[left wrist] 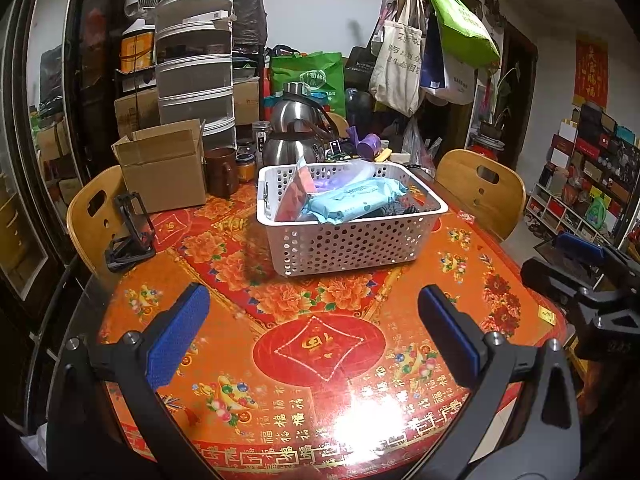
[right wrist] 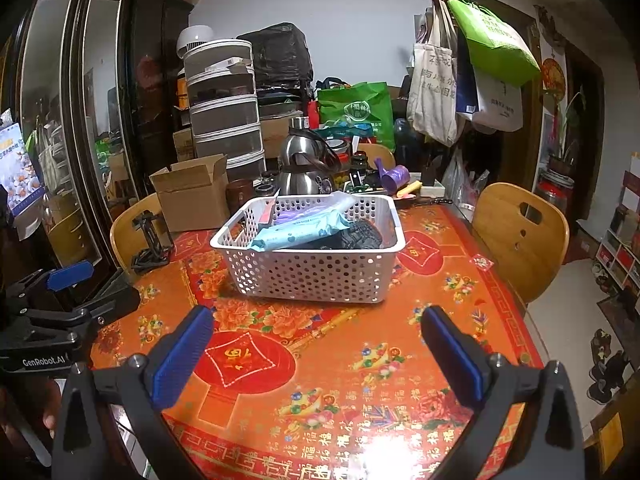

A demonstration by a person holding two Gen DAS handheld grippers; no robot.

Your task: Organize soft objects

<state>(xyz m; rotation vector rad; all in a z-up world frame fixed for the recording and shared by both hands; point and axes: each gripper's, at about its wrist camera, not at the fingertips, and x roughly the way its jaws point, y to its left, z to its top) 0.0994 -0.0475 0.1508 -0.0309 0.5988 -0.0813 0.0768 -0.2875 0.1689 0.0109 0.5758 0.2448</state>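
A white perforated basket (left wrist: 360,240) (right wrist: 320,276) stands on the red-orange table. It holds a light blue wipes pack (left wrist: 352,200) (right wrist: 296,232), a pink packet (left wrist: 296,188), a purple-tinted plastic pack (left wrist: 344,174) and a dark knitted item (right wrist: 360,236). My left gripper (left wrist: 314,328) is open and empty over the table in front of the basket. My right gripper (right wrist: 318,344) is open and empty, also in front of the basket. Each gripper shows at the edge of the other's view, the right one (left wrist: 592,280) and the left one (right wrist: 60,304).
An open cardboard box (left wrist: 168,168), a brown mug (left wrist: 220,172), steel kettles (left wrist: 292,136) and jars stand behind the basket. A black folding stand (left wrist: 132,232) sits at the left. Wooden chairs (left wrist: 480,188) (right wrist: 520,232) flank the table. Stacked drawers (left wrist: 196,60) and hanging bags (left wrist: 400,60) are behind.
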